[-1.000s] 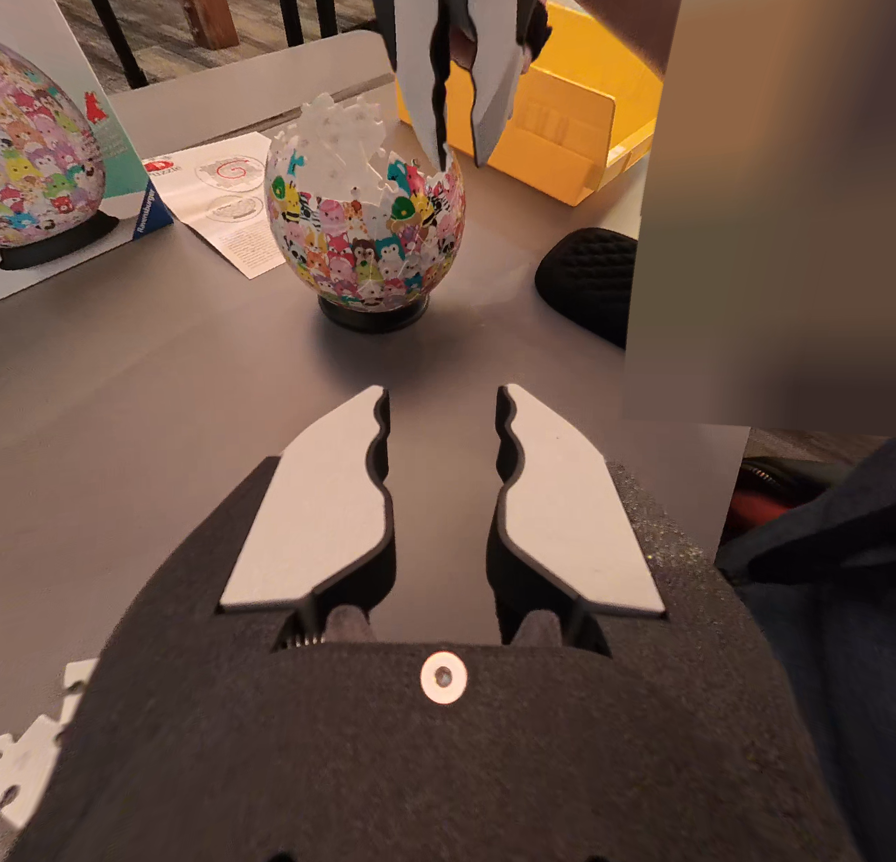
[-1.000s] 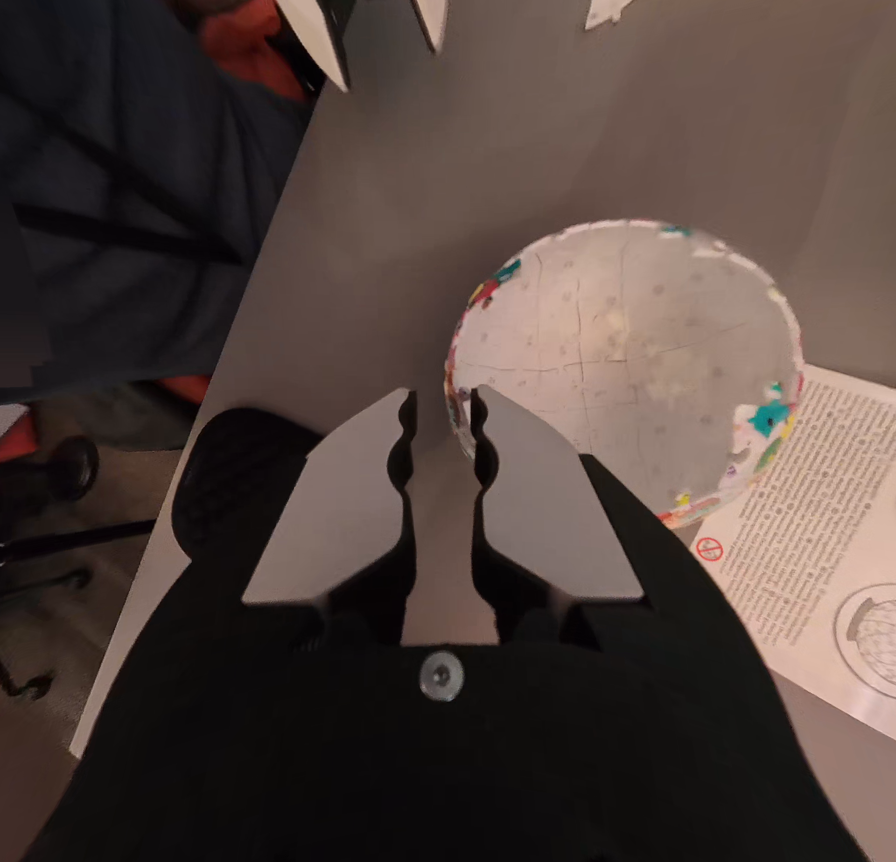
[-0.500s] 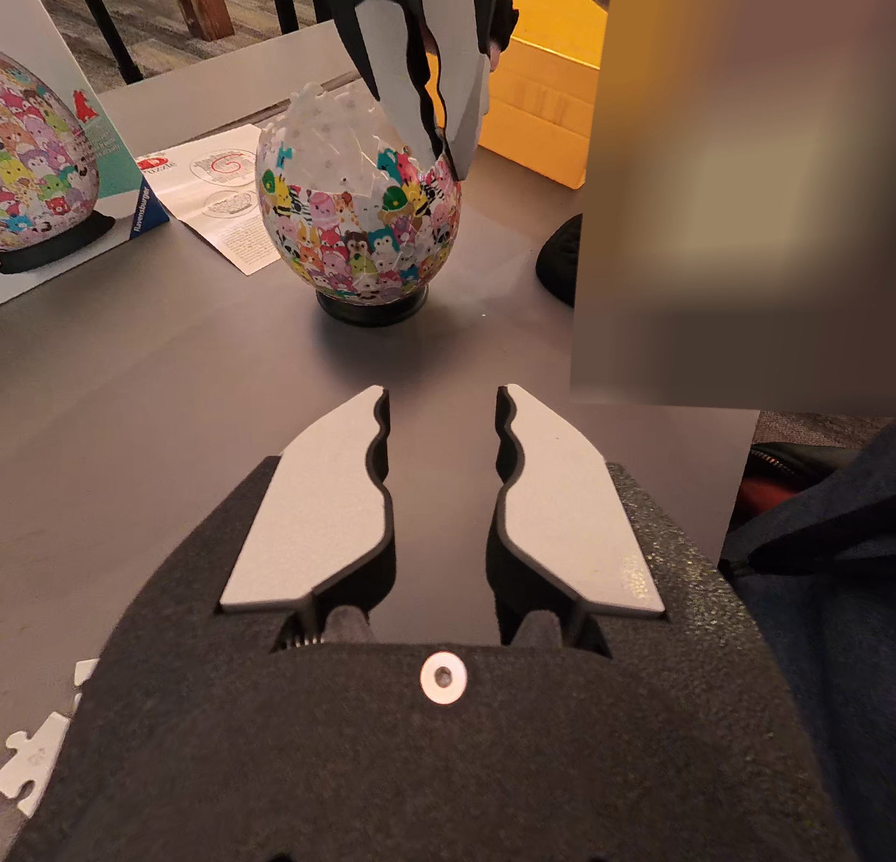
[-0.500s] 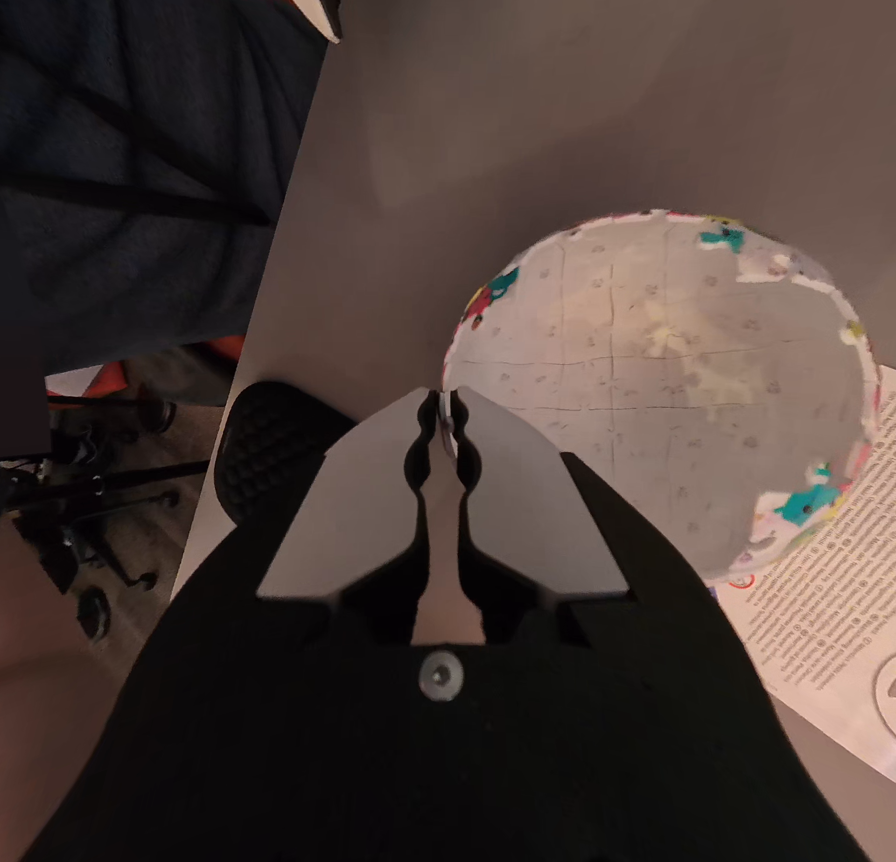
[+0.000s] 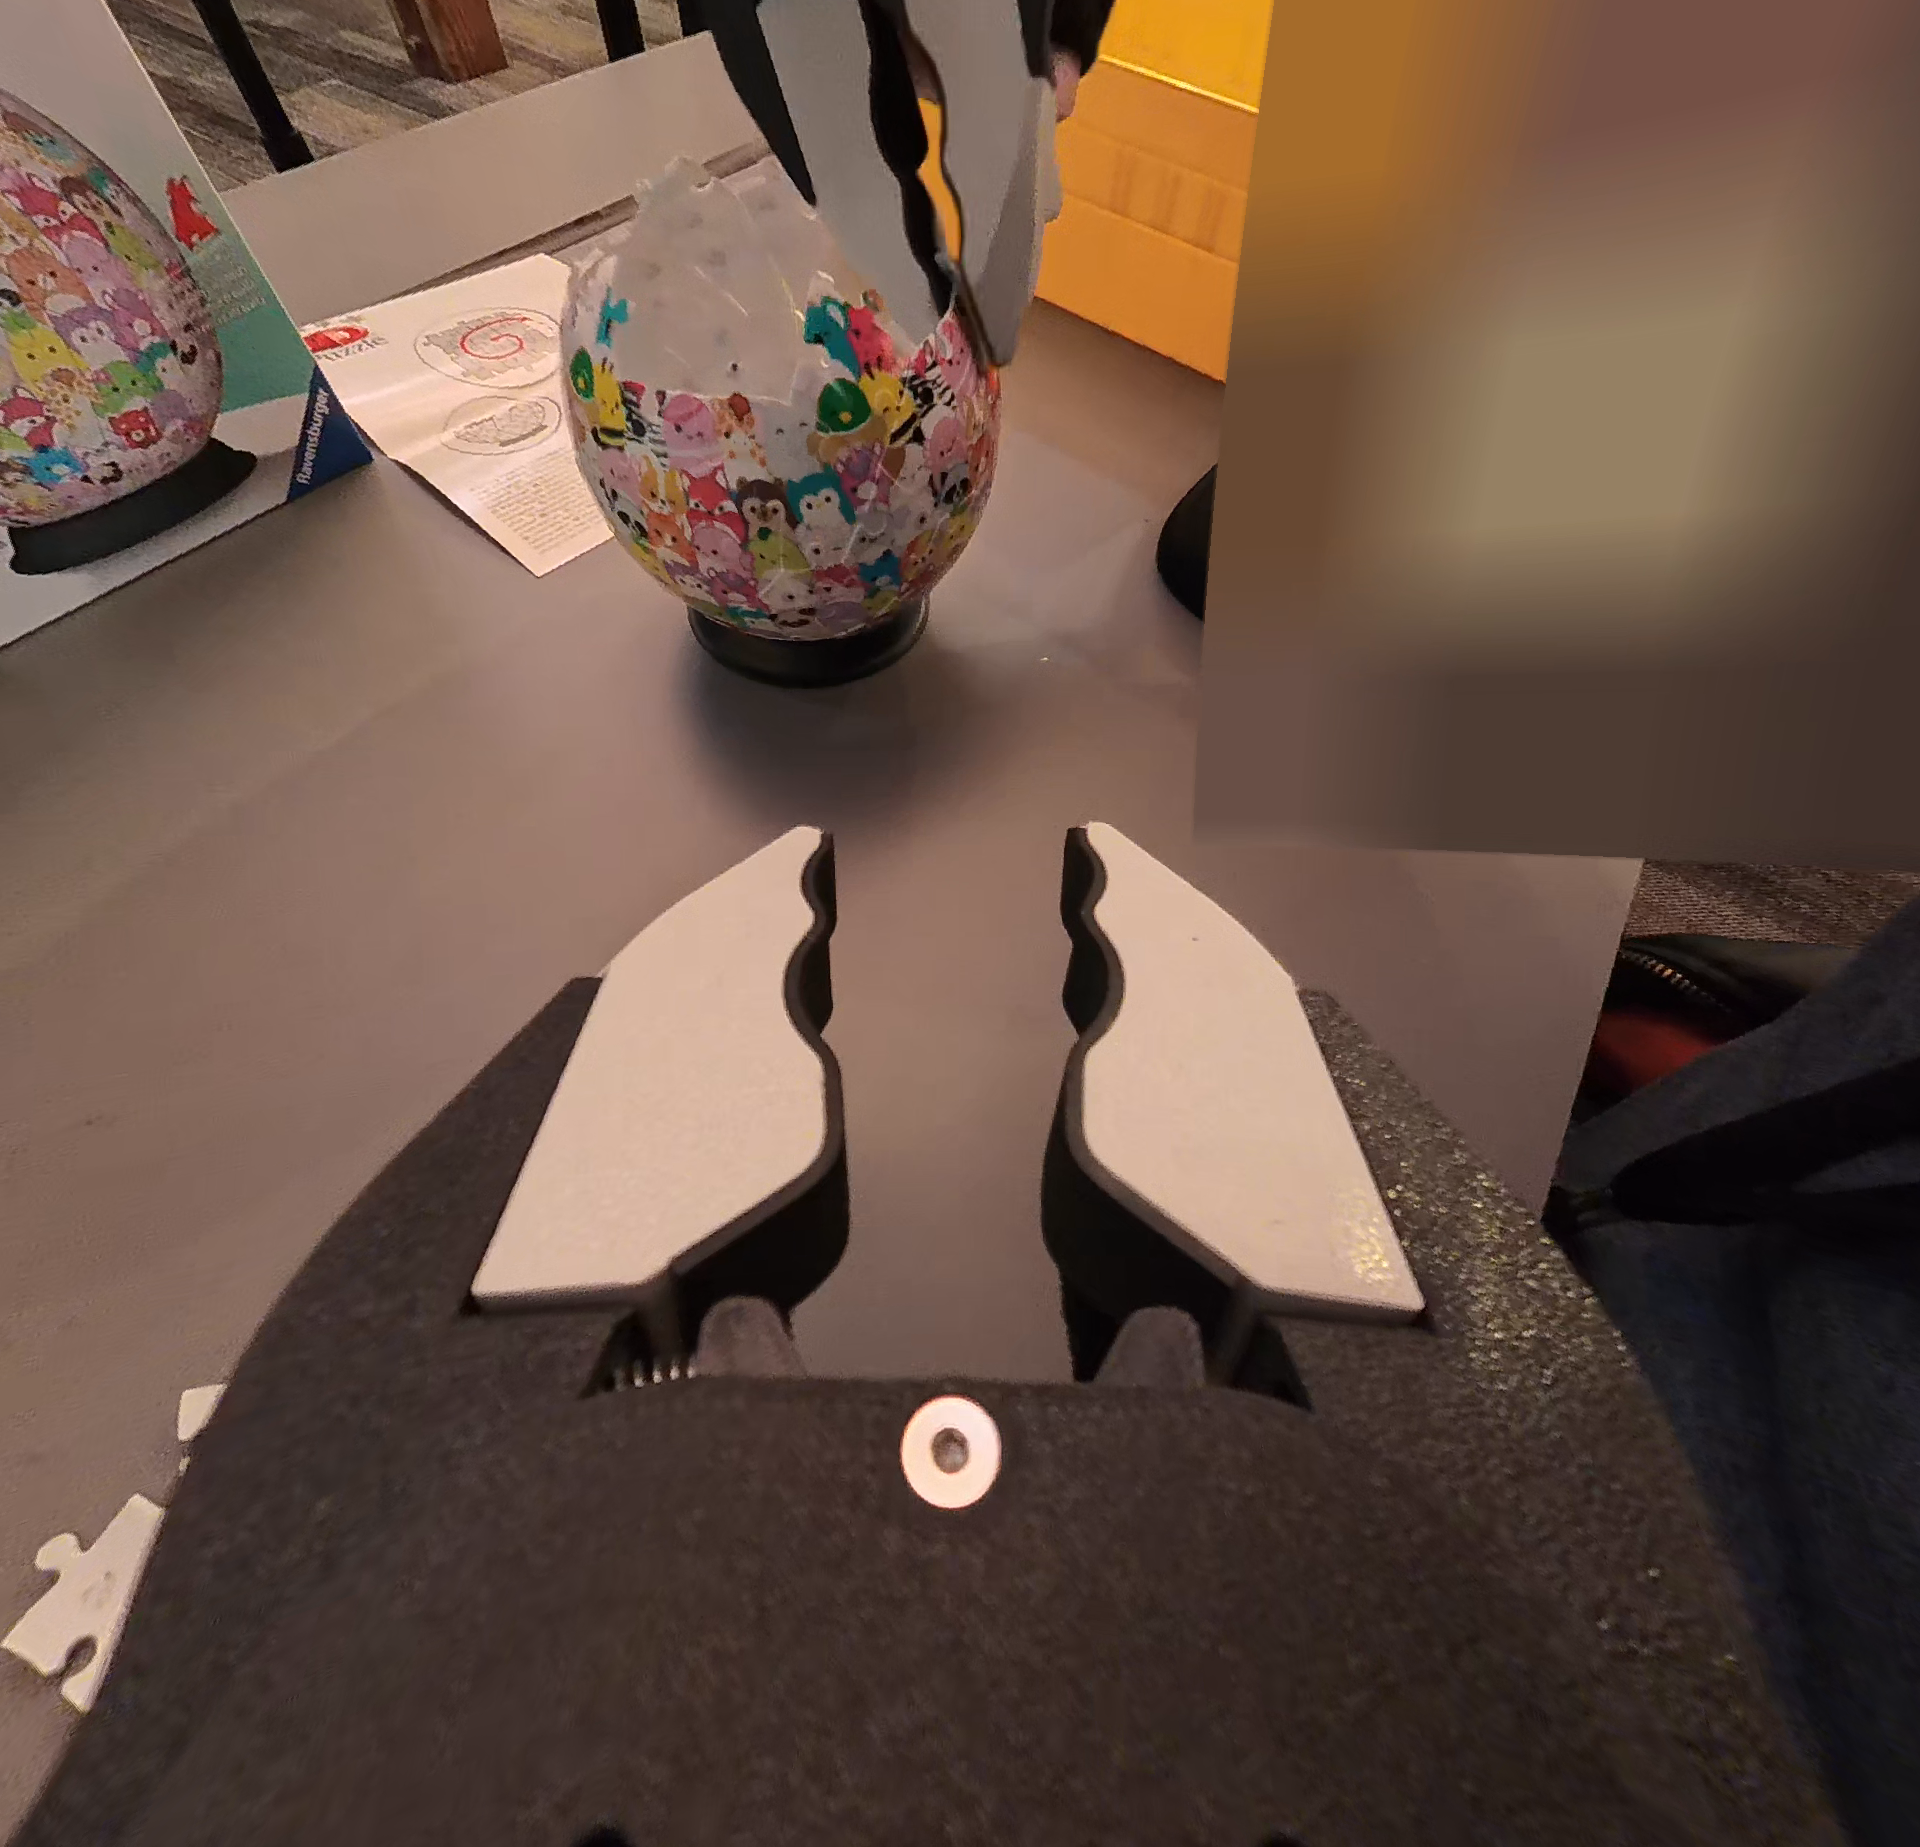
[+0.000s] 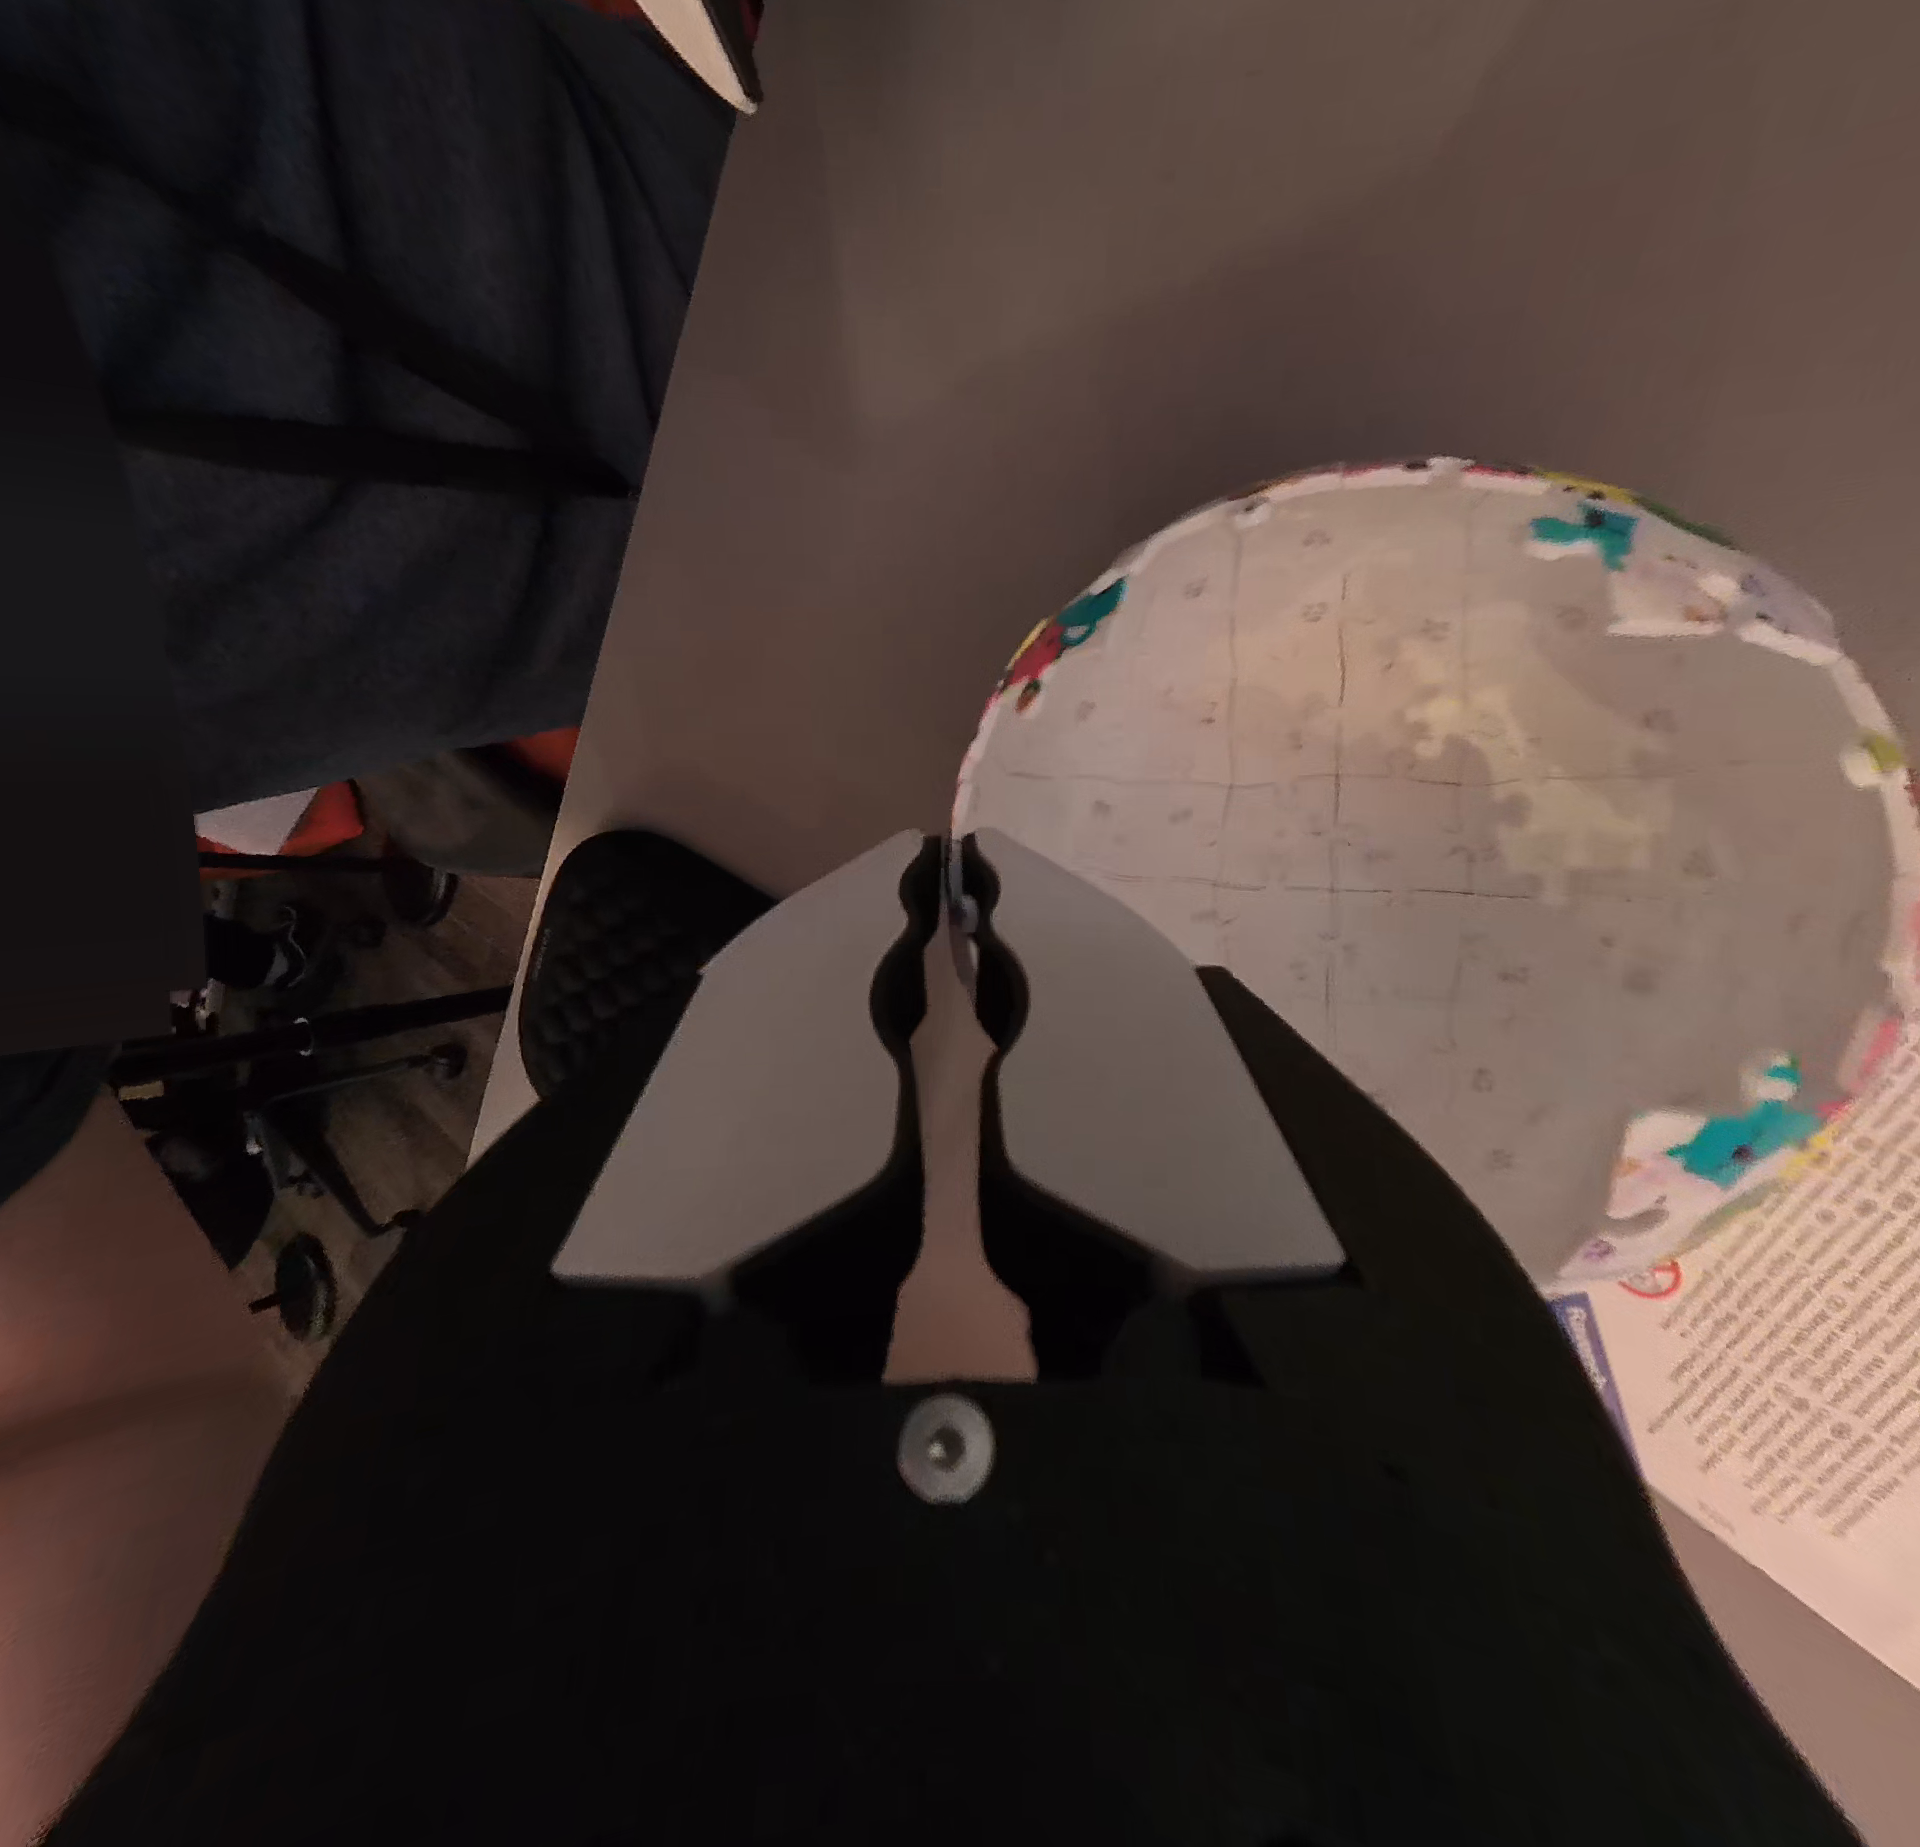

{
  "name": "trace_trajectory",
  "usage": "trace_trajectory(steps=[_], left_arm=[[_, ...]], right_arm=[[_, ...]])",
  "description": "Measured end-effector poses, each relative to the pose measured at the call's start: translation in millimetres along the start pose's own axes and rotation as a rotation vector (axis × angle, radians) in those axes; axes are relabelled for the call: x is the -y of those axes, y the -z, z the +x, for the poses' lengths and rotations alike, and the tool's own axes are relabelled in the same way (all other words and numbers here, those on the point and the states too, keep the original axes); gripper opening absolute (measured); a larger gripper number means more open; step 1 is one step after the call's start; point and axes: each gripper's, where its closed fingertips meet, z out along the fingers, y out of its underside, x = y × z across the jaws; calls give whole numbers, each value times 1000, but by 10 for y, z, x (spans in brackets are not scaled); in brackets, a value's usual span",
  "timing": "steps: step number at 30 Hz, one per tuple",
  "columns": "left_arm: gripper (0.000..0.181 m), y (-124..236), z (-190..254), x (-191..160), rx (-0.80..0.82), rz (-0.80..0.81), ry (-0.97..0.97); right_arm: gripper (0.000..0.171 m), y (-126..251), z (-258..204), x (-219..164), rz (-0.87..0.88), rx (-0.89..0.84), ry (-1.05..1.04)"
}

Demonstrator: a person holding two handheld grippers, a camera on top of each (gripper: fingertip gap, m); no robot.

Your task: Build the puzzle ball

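Note:
The half-built puzzle ball (image 5: 790,478) stands on a black ring stand (image 5: 810,644) on the grey table (image 5: 312,862). Its outside is covered in colourful animals, its inside is white, and its top is open. My right gripper (image 6: 951,847) comes down from above and is shut on the ball's rim at the near right side; it also shows in the left wrist view (image 5: 966,301). The ball's white inside (image 6: 1455,862) fills the right wrist view. My left gripper (image 5: 945,847) is open and empty, low over the table in front of the ball.
The puzzle box (image 5: 104,363) stands at the left, an instruction sheet (image 5: 478,395) lies behind the ball. A yellow bin (image 5: 1153,187) is at the back right. Loose white pieces (image 5: 83,1600) lie at the near left. A black padded rest (image 6: 623,956) lies near the table edge. Some 15 centimeters of space lies between my two pairs of fingers.
My right gripper has come down to the ball's rim and shut on it. The left gripper has stayed open and almost still.

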Motion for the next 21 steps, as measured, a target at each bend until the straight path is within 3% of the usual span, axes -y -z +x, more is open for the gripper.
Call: trace_trajectory(steps=[2,6,10,15,18,21], left_arm=[[41,28,1,15,1,7,1],[41,118,-29,69,5,46,14],[41,131,-90,135,-32,100,60],[44,-119,-134,191,-96,76,31],[53,-352,-164,194,-146,26,-9],[61,-568,-207,241,-237,0,-18]], right_arm=[[21,40,-16,59,45,-25,8],[29,447,-88,270,267,-238,91],[47,967,-5,133,489,-768,-4],[60,574,-106,-340,486,-1070,-134],[62,202,-90,-506,455,-1053,-220],[62,67,-40,-511,550,-996,-269]])
